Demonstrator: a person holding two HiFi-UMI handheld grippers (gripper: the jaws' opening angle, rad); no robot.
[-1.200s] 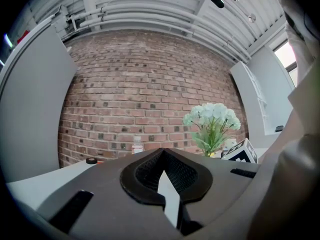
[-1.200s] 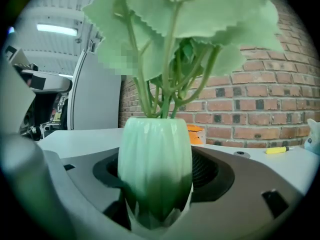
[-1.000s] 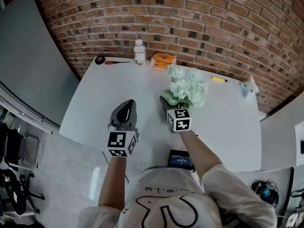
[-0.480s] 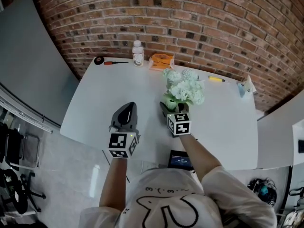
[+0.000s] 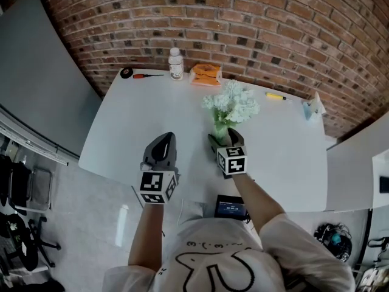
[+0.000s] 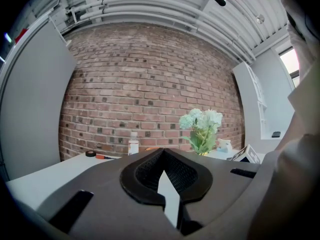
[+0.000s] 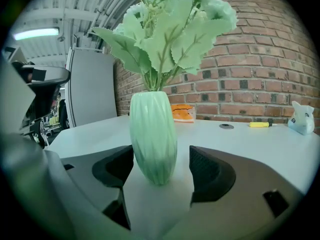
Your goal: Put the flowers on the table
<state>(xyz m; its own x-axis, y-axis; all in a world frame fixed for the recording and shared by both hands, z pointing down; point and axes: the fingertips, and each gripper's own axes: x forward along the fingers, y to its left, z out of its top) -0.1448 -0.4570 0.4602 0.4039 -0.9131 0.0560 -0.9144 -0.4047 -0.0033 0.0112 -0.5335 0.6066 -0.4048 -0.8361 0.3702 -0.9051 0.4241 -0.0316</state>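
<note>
A bunch of pale green-white flowers stands upright in a ribbed mint-green vase on the white table, near its middle. My right gripper sits just in front of the vase, open. In the right gripper view the vase rests on the tabletop between the spread jaws of the right gripper, with a clear gap on the right side. My left gripper hovers to the left, shut and empty. In the left gripper view, the left gripper has the flowers beyond it to the right.
Along the far edge by the brick wall lie a tape roll, a red screwdriver, a white bottle, an orange packet and a yellow tool. A small pale figure sits far right. A black device hangs at the near edge.
The flowers came down and away from the camera, and the vase now stands upright on the table. The right gripper's jaws stand apart around it. The left gripper barely moved.
</note>
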